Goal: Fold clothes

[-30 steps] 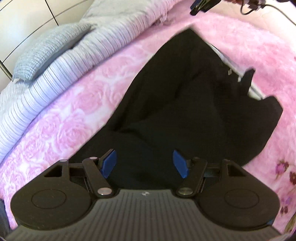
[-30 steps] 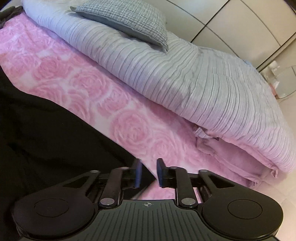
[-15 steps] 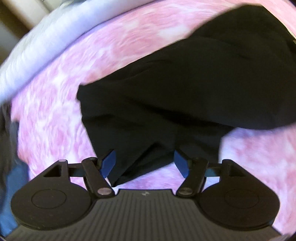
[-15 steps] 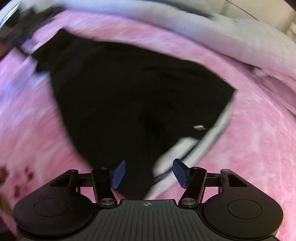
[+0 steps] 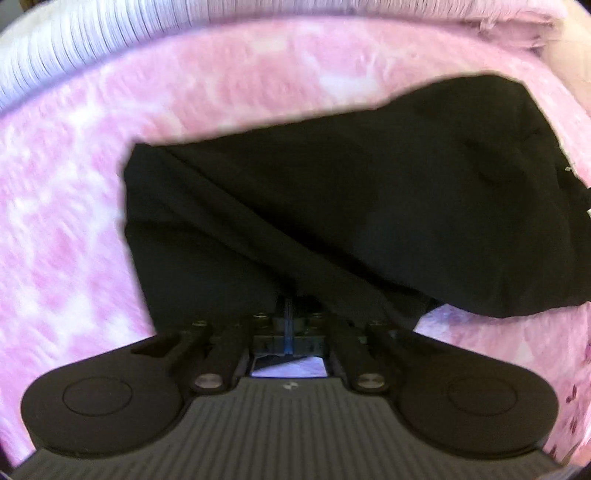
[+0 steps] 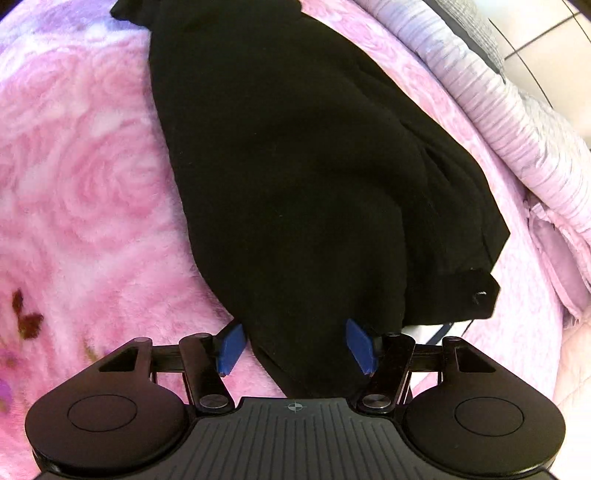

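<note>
A black garment (image 5: 369,206) lies partly folded on a pink rose-patterned blanket (image 5: 62,229). In the left wrist view my left gripper (image 5: 288,317) is shut, its blue pads together, pinching the garment's near edge, which drapes over the fingertips. In the right wrist view the same black garment (image 6: 295,166) stretches away from me. My right gripper (image 6: 295,345) is open, its blue pads (image 6: 231,347) on either side of the garment's near end, not clamping it. A tab with a buttonhole (image 6: 476,295) sticks out at the garment's right.
A lilac striped duvet (image 6: 498,122) is bunched along the bed's far side, also showing in the left wrist view (image 5: 74,44). A grey pillow (image 6: 476,29) lies on it. The pink blanket (image 6: 81,192) surrounds the garment on all sides.
My left gripper has shut on the garment's edge; it was open before. My right gripper, shut a second ago, has opened and now sits at the garment's other end. Both views have swung round.
</note>
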